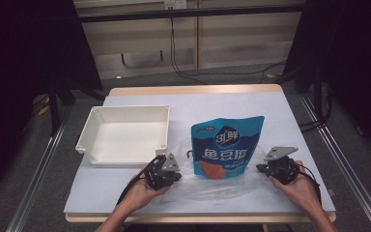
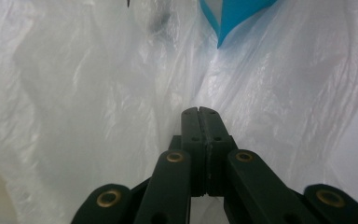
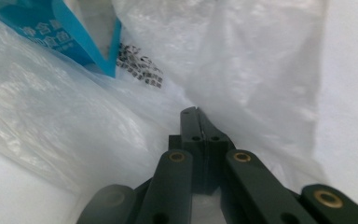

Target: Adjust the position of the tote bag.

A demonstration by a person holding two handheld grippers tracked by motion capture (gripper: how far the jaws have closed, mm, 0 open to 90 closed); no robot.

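A person is sitting at a white-covered table, holding a gripper in each hand at either side of a clear plastic bag that is lying on the near half of the table. A blue snack pouch is standing up inside the bag, its printed face turned toward the person. The left gripper is sitting at the bag's left edge with its jaws pressed together; in the left gripper view the crumpled film of the plastic bag is bunching around the tips, though whether a fold is actually being pinched between them cannot be told. The right gripper is resting at the bag's right edge, its jaws likewise closed tight, and the right gripper view is showing the bag's film draping around them, with a corner of the blue pouch just beyond. A white tray is sitting on the table's left half, just behind the left gripper.
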